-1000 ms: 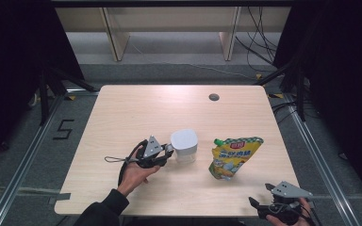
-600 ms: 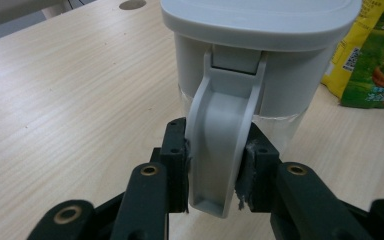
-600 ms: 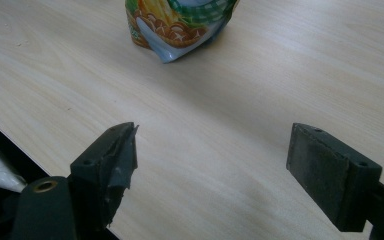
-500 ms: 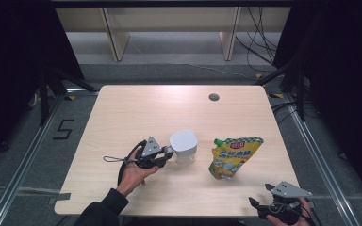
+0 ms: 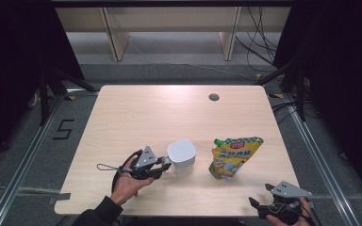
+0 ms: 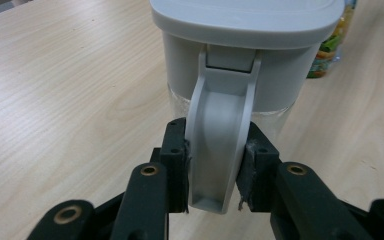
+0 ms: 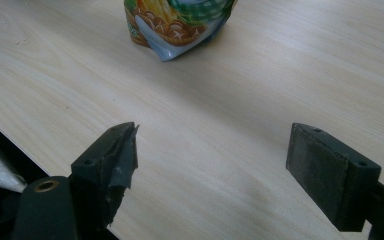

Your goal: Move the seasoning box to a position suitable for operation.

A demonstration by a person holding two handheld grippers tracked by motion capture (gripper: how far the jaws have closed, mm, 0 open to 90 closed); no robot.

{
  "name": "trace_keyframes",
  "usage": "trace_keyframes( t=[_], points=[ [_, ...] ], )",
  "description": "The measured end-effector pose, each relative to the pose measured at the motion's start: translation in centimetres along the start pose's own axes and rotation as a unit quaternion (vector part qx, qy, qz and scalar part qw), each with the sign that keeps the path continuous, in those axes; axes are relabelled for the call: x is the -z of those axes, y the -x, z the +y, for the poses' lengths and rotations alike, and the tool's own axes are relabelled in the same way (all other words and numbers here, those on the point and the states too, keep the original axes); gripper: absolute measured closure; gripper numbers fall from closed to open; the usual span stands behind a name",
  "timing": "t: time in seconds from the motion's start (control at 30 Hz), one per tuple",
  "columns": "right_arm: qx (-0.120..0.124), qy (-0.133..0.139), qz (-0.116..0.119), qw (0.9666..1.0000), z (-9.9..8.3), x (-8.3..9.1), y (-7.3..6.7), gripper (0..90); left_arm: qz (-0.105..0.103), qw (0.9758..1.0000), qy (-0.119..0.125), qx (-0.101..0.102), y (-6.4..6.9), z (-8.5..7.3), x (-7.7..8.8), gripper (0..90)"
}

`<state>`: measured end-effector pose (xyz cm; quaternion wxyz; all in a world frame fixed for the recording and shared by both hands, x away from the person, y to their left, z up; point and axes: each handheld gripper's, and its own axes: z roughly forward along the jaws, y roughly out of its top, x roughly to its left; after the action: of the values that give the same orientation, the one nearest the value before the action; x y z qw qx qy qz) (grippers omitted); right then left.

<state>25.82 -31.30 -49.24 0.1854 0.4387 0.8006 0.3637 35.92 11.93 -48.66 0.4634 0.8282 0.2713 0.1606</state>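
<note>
A white lidded jug (image 5: 181,157) stands upright on the wooden table (image 5: 151,113), near its front middle. My left gripper (image 5: 164,164) is shut on the jug's grey handle (image 6: 221,150), the two pads pressing its sides just left of the jug's body. To the right lies a yellow and green spouted pouch (image 5: 233,157), its green cap pointing left; its lower end (image 7: 177,25) also shows in the right gripper view. My right gripper (image 5: 260,208) hovers at the table's front right corner, jaws wide open and empty (image 7: 212,155), a short way in front of the pouch.
A round cable hole (image 5: 213,97) sits in the far right part of the tabletop. A black cord loop (image 5: 108,167) trails left from the left gripper. Metal floor rails run along both sides of the table, and shelving stands behind it.
The left gripper and the jug have shifted very slightly; the right gripper stays at the front right corner. Otherwise nothing has visibly moved.
</note>
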Motion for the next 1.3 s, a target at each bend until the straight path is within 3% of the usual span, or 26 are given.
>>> trace_keyframes(
  t=[0.17, 0.4, 0.43, 0.47, 0.5, 0.53, 0.67, 0.73, 0.77, 0.8, 0.9, 0.93, 1.07, 1.1, 1.13, 1.3],
  points=[
    [-0.001, -0.001, 0.000, 1.0000, 0.0, 0.0, 0.0, 21.6, -0.012, 0.9999, 0.002, -0.007, 0.6, -0.5, 0.6, 68.4],
    [-0.010, -0.007, 0.006, 0.9999, 0.0, 0.0, -0.2, 21.8, -0.030, 0.9996, 0.004, 0.002, 1.8, -0.9, 1.3, 68.4],
    [-0.010, -0.007, 0.007, 0.9999, 0.0, 0.0, -0.2, 21.7, -0.033, 0.9994, 0.004, -0.010, 1.7, -1.0, 1.4, 68.3],
    [-0.002, -0.001, 0.003, 1.0000, 0.0, 0.0, -0.1, 21.8, -0.035, 0.9994, 0.002, -0.001, 2.0, -1.0, 1.5, 68.4],
    [0.002, -0.004, 0.000, 1.0000, 0.0, 0.0, -0.1, 21.8, -0.034, 0.9994, 0.000, -0.011, 2.0, -1.1, 1.7, 68.4],
    [0.001, -0.001, 0.001, 1.0000, 0.0, 0.0, -0.1, 21.8, -0.039, 0.9992, 0.007, -0.003, 2.3, -1.2, 1.6, 68.4],
    [-0.002, 0.001, 0.005, 1.0000, 0.0, -0.1, -0.1, 21.8, -0.045, 0.9988, -0.004, -0.020, 2.7, -1.2, 2.0, 68.3],
    [-0.003, 0.001, 0.005, 1.0000, 0.0, -0.1, -0.1, 21.8, -0.053, 0.9985, 0.002, -0.010, 2.9, -1.3, 2.0, 68.3],
    [0.001, 0.002, 0.006, 1.0000, 0.0, -0.1, -0.1, 21.8, -0.051, 0.9984, -0.001, -0.023, 2.8, -1.3, 2.1, 68.4],
    [0.009, 0.002, 0.008, 0.9999, 0.0, -0.2, 0.1, 21.8, -0.053, 0.9985, 0.002, -0.015, 3.0, -1.4, 2.1, 68.4],
    [0.011, -0.002, 0.001, 0.9999, 0.1, 0.0, 0.0, 21.9, -0.059, 0.9981, 0.002, -0.017, 3.2, -1.4, 2.2, 68.4],
    [0.011, -0.002, 0.001, 0.9999, 0.1, 0.0, 0.0, 21.9, -0.062, 0.9977, 0.000, -0.026, 3.2, -1.3, 2.2, 68.4],
    [0.008, 0.002, 0.007, 0.9999, 0.0, -0.2, 0.1, 21.9, -0.065, 0.9976, 0.002, -0.024, 3.6, -1.4, 2.3, 68.4],
    [-0.009, 0.000, 0.006, 0.9999, 0.0, -0.1, -0.2, 21.9, -0.072, 0.9971, 0.003, -0.025, 3.8, -1.4, 2.3, 68.4],
    [-0.010, 0.000, 0.006, 0.9999, 0.0, -0.1, -0.2, 21.9, -0.073, 0.9968, 0.000, -0.032, 3.8, -1.4, 2.4, 68.4],
    [-0.004, 0.002, 0.008, 1.0000, 0.0, -0.1, -0.1, 22.1, -0.081, 0.9962, -0.003, -0.031, 4.0, -1.4, 2.4, 68.4]
  ],
)
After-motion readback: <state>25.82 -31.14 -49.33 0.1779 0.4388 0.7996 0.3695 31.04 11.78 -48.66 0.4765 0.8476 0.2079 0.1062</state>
